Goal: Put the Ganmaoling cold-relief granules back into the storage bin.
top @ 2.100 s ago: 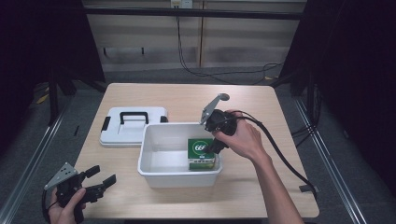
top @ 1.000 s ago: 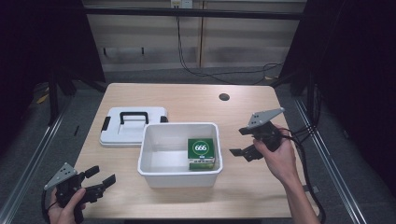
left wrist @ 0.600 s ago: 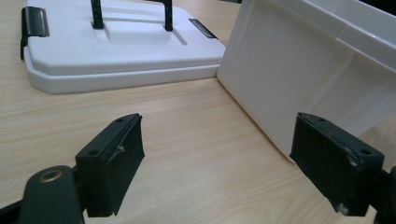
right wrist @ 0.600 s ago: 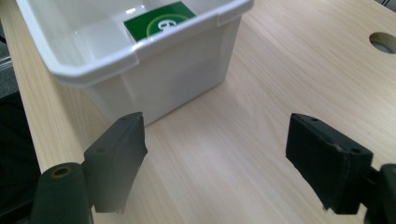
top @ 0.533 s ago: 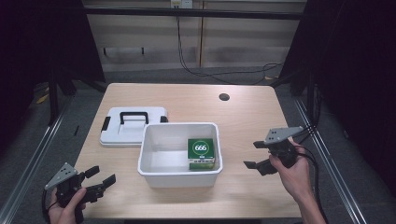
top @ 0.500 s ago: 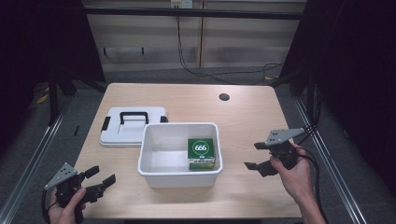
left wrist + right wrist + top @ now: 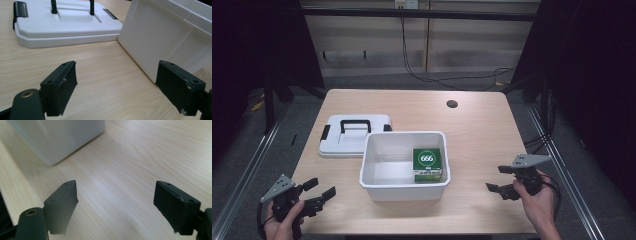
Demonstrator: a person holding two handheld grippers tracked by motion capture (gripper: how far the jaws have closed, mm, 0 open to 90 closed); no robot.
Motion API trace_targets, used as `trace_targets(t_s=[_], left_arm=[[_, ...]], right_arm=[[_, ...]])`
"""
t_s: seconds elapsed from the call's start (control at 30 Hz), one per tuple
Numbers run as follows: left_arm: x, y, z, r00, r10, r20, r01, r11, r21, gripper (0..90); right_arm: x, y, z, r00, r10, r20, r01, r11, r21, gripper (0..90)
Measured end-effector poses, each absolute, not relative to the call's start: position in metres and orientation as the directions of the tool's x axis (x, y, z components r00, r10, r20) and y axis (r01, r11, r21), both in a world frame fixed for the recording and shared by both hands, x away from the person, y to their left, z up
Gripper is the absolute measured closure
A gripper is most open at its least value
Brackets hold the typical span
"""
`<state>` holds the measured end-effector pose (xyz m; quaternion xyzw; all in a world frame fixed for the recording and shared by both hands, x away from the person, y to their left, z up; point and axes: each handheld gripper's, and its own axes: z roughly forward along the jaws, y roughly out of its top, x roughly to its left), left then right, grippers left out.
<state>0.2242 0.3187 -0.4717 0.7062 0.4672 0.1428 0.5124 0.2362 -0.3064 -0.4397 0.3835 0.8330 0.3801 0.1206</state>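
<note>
Resting on the light wooden worktop (image 7: 472, 125), a white rectangular plastic tub (image 7: 403, 187) stands near the middle, open at the top. Inside it, against its right wall, a green carton printed with "666" (image 7: 427, 162) stands upright on the tub floor. Just behind and to the left of the tub lies a flat white plastic lid with a black carrying handle and black side clips (image 7: 353, 134); its near right corner sits very close to the tub's rear left corner, though whether they touch is unclear. A small dark round hole (image 7: 452, 104) marks the worktop towards the far right.

At the near left corner of the worktop a hand holds the left gripper (image 7: 317, 192), its jaws spread wide with nothing between them and pointing towards the tub. In the left gripper view the two black jaws frame bare wood, with the tub's outer wall (image 7: 172, 42) close beyond the right one and the lid (image 7: 65, 25) farther off.

At the near right, another hand holds the right gripper (image 7: 502, 179), well apart from the tub, jaws likewise spread and empty. In the right gripper view they hover over bare wood, with a corner of the tub (image 7: 60, 137) at the upper left.
</note>
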Motion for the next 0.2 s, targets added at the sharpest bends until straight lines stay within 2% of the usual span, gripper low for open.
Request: trace_targets(t_s=[0.2], left_arm=[[0.224, 0.32, -0.472, 0.522, 0.805, -0.282, 0.517, -0.036, 0.855, 16.6]], right_arm=[[0.24, -0.316, -0.455, -0.671, 0.734, 0.105, 0.581, 0.433, 0.689, 17.9]])
